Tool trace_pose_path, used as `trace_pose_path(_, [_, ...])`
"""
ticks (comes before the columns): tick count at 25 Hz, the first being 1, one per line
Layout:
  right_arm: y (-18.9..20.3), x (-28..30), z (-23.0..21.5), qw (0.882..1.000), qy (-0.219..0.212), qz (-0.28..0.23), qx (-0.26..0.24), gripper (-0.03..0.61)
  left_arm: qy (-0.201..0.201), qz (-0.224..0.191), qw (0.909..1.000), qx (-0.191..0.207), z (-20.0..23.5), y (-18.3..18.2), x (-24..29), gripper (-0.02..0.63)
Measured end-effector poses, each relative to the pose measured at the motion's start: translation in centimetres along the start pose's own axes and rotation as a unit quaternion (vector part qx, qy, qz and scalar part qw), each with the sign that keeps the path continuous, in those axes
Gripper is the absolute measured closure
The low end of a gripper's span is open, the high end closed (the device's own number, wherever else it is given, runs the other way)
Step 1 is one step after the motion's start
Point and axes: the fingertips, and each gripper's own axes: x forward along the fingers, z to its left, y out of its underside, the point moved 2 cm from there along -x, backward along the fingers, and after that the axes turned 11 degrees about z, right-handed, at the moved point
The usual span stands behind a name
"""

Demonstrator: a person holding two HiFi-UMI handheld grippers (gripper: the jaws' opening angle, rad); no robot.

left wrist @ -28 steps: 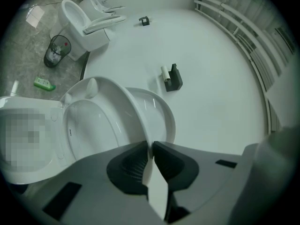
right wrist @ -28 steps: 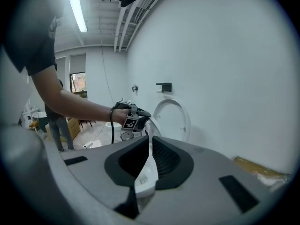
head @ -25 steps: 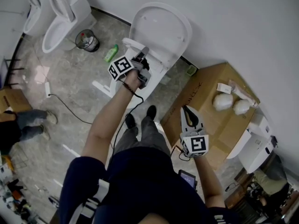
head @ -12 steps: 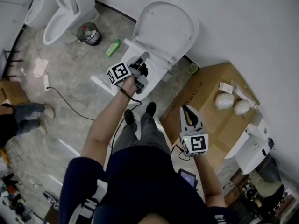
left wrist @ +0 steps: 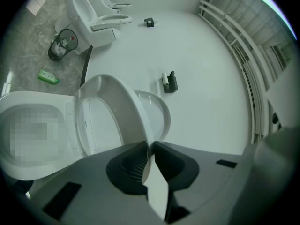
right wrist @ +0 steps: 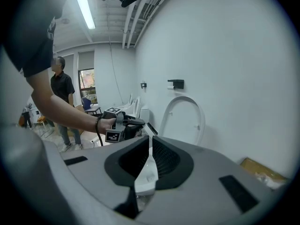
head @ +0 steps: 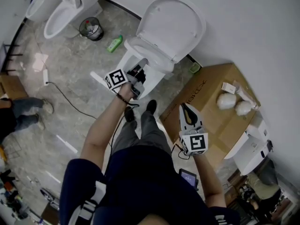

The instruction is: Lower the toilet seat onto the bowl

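Note:
A white toilet stands against the wall with its lid (head: 174,23) upright. Its seat ring (head: 146,48) hangs tilted partway down over the bowl (head: 119,71). My left gripper (head: 139,63) is shut on the seat's front edge. In the left gripper view, the thin white seat rim (left wrist: 115,111) runs between the jaws of the left gripper (left wrist: 149,146), with the lid (left wrist: 157,114) behind and the bowl (left wrist: 33,139) at left. My right gripper (head: 184,108) hovers over a cardboard box, shut and empty. From the right gripper view, the right gripper (right wrist: 150,138) faces the toilet's side.
A cardboard box (head: 206,104) with two white bundles (head: 225,101) sits right of the toilet. Another toilet (head: 65,13), a waste bin (head: 90,28) and a green bottle (head: 115,43) are at the far left. A cable (head: 65,102) crosses the floor. A person (head: 18,111) stands at left.
The seat has swung down away from the lid. My left gripper has travelled down and toward me with it. The right gripper has stayed put.

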Motion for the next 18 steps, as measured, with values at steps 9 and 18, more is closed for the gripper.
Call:
trace_pose_path(9, [-0.1, 1.8, 1.9, 1.000, -0.015, 0.002, -0.012, 0.537, 0.005, 0.002, 0.9998, -0.017, 1.3, 1.4, -2.8, 0.549])
trace_pose_path(18, [0.0, 3.4, 3.3, 0.999, -0.026, 0.001, -0.020, 0.537, 0.005, 0.003, 0.9997, -0.024, 3.2, 2.8, -5.5, 0.546])
